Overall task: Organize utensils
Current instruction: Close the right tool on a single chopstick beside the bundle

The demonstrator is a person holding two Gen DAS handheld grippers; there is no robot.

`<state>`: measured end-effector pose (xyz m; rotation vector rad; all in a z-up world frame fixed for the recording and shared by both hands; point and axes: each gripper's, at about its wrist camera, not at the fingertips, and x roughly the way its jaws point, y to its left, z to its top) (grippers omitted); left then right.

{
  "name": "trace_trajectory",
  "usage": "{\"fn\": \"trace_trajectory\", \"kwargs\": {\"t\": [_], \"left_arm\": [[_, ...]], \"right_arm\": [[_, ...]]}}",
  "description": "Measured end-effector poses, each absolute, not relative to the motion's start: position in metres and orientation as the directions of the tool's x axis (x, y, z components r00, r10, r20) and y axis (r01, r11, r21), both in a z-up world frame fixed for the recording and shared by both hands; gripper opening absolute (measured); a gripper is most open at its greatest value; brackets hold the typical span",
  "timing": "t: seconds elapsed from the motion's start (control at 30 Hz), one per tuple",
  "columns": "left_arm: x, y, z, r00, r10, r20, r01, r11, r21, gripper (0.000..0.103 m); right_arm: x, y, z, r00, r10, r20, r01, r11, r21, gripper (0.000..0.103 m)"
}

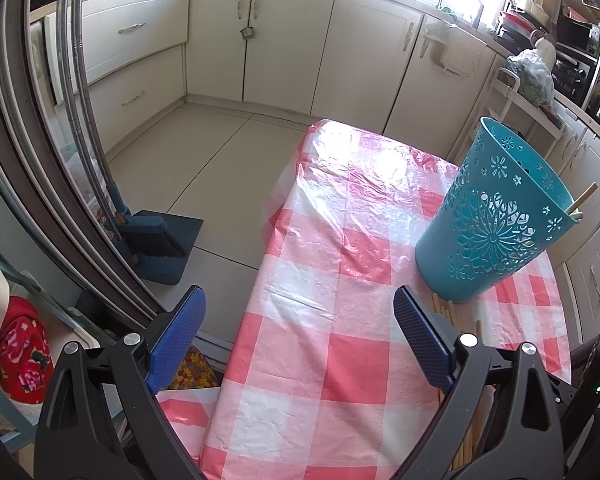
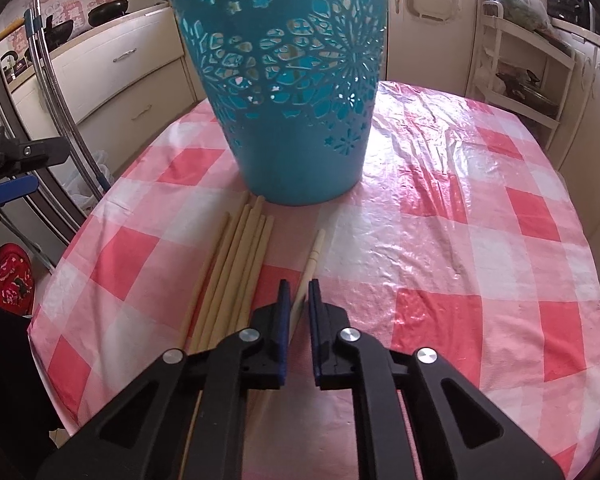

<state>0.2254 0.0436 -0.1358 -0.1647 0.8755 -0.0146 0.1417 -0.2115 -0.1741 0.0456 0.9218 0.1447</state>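
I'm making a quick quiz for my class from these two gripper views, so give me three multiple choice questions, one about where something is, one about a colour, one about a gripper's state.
1. Where does the chopstick bundle lie?
A. inside the basket
B. on the tablecloth in front of the basket
C. on the floor

2. What colour is the cut-out basket?
A. teal blue
B. yellow
C. black

3. What is the right gripper doing?
A. wide open, empty
B. shut on a single chopstick
C. gripping the basket

Answers: 1 B, the sticks rest on the checked tablecloth. 2 A, its wall is teal. 3 B, the single chopstick runs between its pads.
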Motion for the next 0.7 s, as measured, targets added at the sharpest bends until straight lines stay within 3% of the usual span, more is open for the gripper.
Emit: {"fn": "trace_trajectory", "kwargs": {"t": [0.7], "left_arm": [[0.226, 0.034, -0.139, 0.635, -0.086, -0.767, -0.036, 0.989, -0.140, 0.091]], "right_arm": [[0.130, -0.229, -0.175, 0.608, 0.107, -0.787, -0.095, 0.994, 0.062, 0.007]]}}
